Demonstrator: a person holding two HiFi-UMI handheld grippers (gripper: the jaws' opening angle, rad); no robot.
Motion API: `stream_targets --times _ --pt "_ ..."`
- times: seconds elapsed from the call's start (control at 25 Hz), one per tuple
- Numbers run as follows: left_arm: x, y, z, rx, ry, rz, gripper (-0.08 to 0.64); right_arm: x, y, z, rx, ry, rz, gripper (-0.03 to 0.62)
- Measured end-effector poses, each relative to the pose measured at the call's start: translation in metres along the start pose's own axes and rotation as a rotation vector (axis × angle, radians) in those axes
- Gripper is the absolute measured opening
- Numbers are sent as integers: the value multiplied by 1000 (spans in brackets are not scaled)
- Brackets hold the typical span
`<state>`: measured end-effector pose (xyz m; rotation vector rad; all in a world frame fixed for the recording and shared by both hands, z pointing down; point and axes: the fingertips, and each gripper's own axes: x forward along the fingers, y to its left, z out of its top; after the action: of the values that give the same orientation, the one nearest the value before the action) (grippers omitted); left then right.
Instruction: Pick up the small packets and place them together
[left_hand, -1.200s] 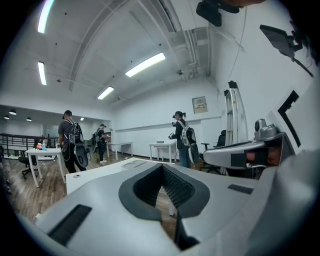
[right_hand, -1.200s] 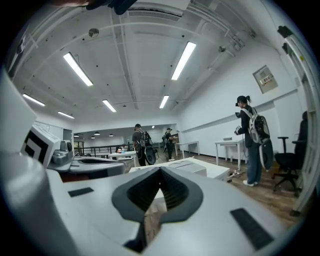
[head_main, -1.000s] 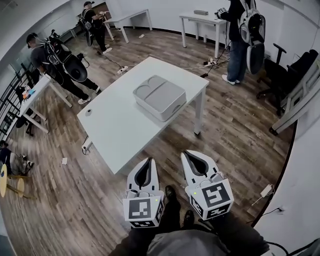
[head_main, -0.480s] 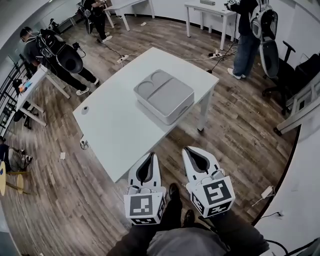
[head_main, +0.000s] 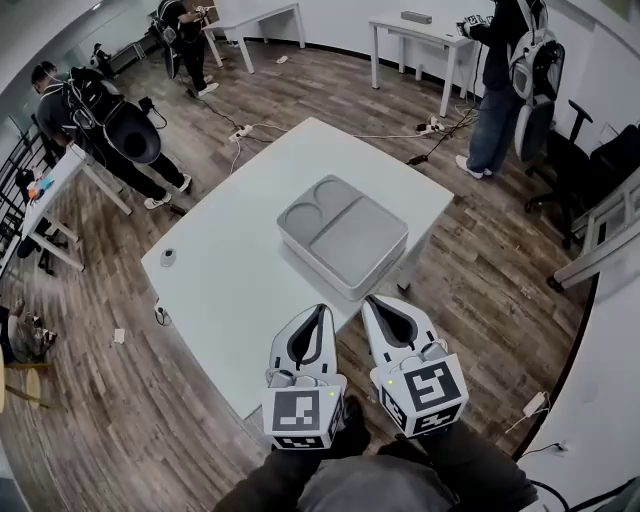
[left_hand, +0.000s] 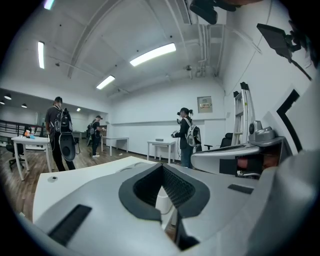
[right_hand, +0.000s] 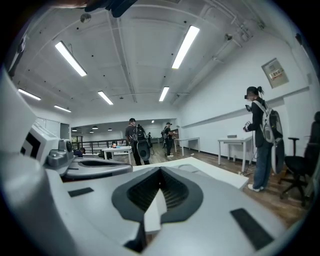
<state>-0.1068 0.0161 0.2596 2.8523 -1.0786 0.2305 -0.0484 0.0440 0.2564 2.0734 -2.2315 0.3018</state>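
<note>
No small packets show in any view. A white table (head_main: 230, 270) carries a grey lidded box (head_main: 343, 235) with two round hollows in its top. Side by side at the table's near edge are my two grippers, both pointing toward the box. My left gripper (head_main: 322, 308) is shut, its tips meeting with nothing between them. Just to its right, my right gripper (head_main: 369, 299) is also shut and empty. The left gripper view shows the left gripper (left_hand: 161, 166) with its dark pads together, and the right gripper view shows the same of the right gripper (right_hand: 160, 170).
A small round object (head_main: 168, 257) lies near the table's left edge. People with backpacks stand at the far left (head_main: 105, 115) and far right (head_main: 510, 80). Other white tables (head_main: 420, 35) line the back wall; office chairs (head_main: 590, 165) stand at right. Cables (head_main: 250, 130) cross the wooden floor.
Both grippers have moved forward together, from over the floor to the table's near edge. The table and grey box now appear closer. Both stayed shut.
</note>
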Motion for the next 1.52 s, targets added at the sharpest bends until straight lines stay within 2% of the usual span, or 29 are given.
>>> stream_targets --times 0.44,0.68,0.8,0.96,1.12,1.32,1.52 --pt "54 15 16 0 -20 -52 0 41 -35 27 -42 -20 -61 0" --pt "81 15 3 46 -28 -32 0 54 -61 4 -44 -45 -59 -1" --pt "97 25 0 82 -46 5 0 54 -70 -17 -41 -81 -44 -1" --pt "119 39 -15 135 -26 61 0 61 -79 -60 109 -63 52 0" --pt "135 35 -33 192 19 86 0 66 -93 -90 238 -55 150 0" --pt "145 34 -50 277 64 120 0 70 -107 -109 418 -71 257 63" --pt "159 34 -48 306 82 148 0 75 -121 -122 559 -90 333 101"
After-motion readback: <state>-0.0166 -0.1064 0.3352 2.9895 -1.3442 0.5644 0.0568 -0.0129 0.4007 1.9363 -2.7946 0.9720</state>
